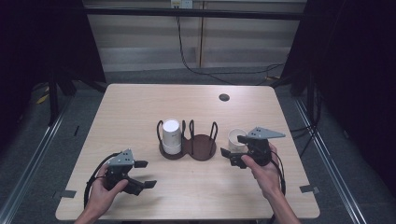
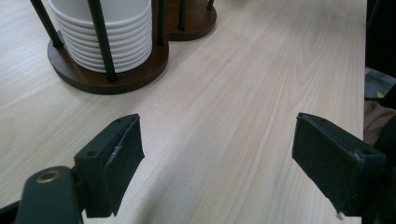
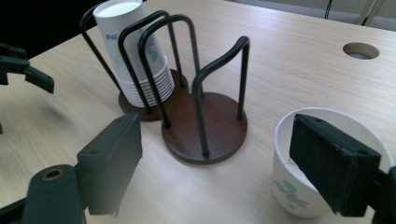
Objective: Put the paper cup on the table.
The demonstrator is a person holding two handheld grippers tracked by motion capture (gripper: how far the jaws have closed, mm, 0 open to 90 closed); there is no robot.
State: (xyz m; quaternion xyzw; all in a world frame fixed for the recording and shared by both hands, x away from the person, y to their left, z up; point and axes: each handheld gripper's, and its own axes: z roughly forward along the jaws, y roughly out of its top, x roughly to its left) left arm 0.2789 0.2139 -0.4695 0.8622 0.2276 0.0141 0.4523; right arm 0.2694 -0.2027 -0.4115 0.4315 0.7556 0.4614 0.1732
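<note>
- Wooden table (image 1: 140,107): brown two-bay cup holder (image 1: 188,145) at centre, stack of upturned cups (image 1: 171,135) in its left bay, right bay bare.
- Loose paper cup (image 1: 236,139) upright, mouth up, just right of holder; far nearer right gripper (image 1: 236,150) than left.
- Right gripper: jaws spread, level, one jaw in front of cup's rim, nothing pinched.
- Left gripper (image 1: 140,173): spread, empty, well apart at the near left.

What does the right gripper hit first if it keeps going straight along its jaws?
Probably the empty right ring of the cup holder, dead ahead between the open jaws of the right gripper. The loose paper cup sits off-line beside the right-hand jaw, though that jaw might brush it; depth is unclear.
</note>
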